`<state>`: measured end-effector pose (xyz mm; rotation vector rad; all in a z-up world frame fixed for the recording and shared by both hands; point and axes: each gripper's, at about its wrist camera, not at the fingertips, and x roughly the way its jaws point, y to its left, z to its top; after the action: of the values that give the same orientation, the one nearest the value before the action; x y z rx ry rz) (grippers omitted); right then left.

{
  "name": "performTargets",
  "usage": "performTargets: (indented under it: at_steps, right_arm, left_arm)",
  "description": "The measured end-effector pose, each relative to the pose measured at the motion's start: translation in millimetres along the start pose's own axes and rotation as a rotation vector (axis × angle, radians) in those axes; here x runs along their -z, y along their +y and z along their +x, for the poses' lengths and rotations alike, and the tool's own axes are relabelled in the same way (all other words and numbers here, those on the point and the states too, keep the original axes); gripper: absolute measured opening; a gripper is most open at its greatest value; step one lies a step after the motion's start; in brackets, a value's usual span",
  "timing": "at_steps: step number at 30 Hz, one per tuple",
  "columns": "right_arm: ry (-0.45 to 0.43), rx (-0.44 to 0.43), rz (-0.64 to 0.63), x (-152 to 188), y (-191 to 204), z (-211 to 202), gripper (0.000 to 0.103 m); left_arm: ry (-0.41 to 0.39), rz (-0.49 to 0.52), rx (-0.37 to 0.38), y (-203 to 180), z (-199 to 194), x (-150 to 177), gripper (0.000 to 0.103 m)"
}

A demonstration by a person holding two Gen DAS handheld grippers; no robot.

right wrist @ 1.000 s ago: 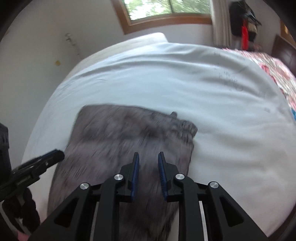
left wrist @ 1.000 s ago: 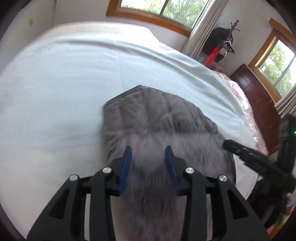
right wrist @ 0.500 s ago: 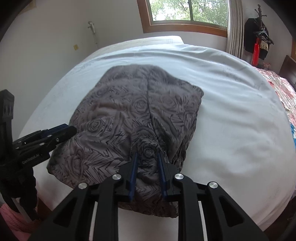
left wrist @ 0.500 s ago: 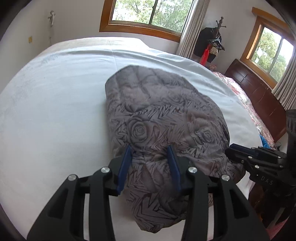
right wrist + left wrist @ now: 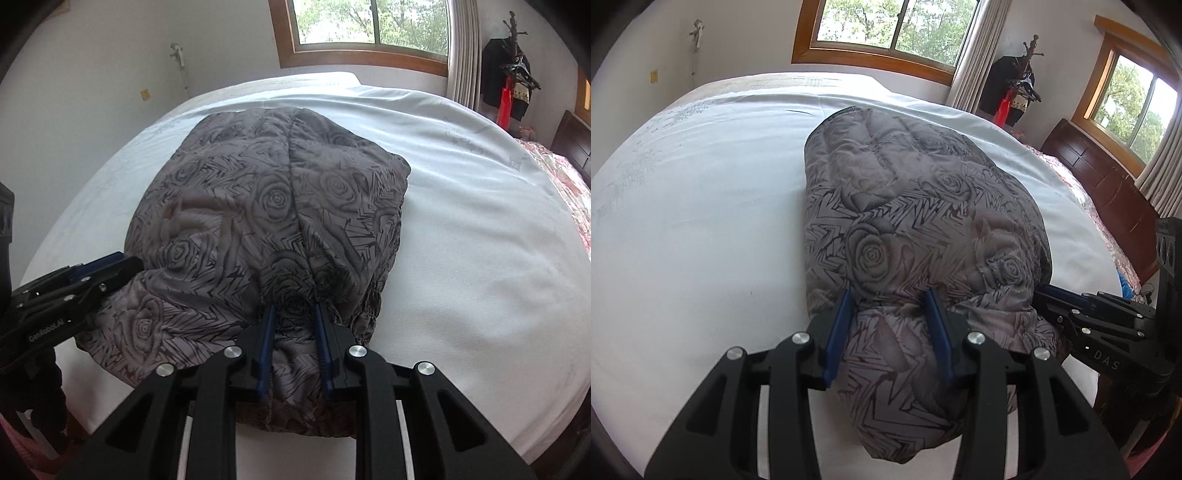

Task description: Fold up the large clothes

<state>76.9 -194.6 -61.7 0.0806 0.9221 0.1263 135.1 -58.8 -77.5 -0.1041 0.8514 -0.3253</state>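
left wrist view: the grey rose-patterned quilted garment lies on the white bed sheet, its near edge bunched between the blue pads of the left gripper, which is part-closed on the fabric.

right wrist view: the right gripper is narrowly closed, pinching the garment's near hem.

Two close wrist views over the bed's near edge, both facing the window
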Motion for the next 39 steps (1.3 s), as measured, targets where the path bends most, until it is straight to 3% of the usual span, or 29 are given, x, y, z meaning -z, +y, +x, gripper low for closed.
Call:
performTargets:
  at_steps: [15, 27, 29, 31, 36, 39]
  right_arm:
    - [-0.032, -0.015, 0.000, 5.8, -6.6, -0.6, 0.020]
    - [0.014, -0.022, 0.006, -7.7, -9.3, -11.9, 0.023]
    - [0.018, -0.034, 0.008, -10.2, -10.8, -16.6, 0.026]
    - [0.019, -0.062, 0.019, -13.5, -14.9, -22.4, 0.038]
    - [-0.031, -0.053, 0.014, -21.7, -21.5, -46.2, 0.054]
    - [-0.002, -0.125, 0.068, -29.2, -37.3, -44.9, 0.070]
  left_arm:
    - [-0.016, -0.001, 0.010, -1.1, -2.9, 4.4, 0.041]
    - [0.017, -0.026, 0.053, 5.0, -9.1, -6.8, 0.042]
    - [0.023, -0.036, 0.072, 8.3, -12.1, -8.6, 0.042]
    - [0.034, -0.047, 0.091, 12.7, -15.7, -10.3, 0.044]
    - [0.056, -0.079, 0.140, 32.8, -26.6, -21.9, 0.065]
    - [0.081, -0.105, 0.175, 48.6, -24.8, -30.8, 0.076]
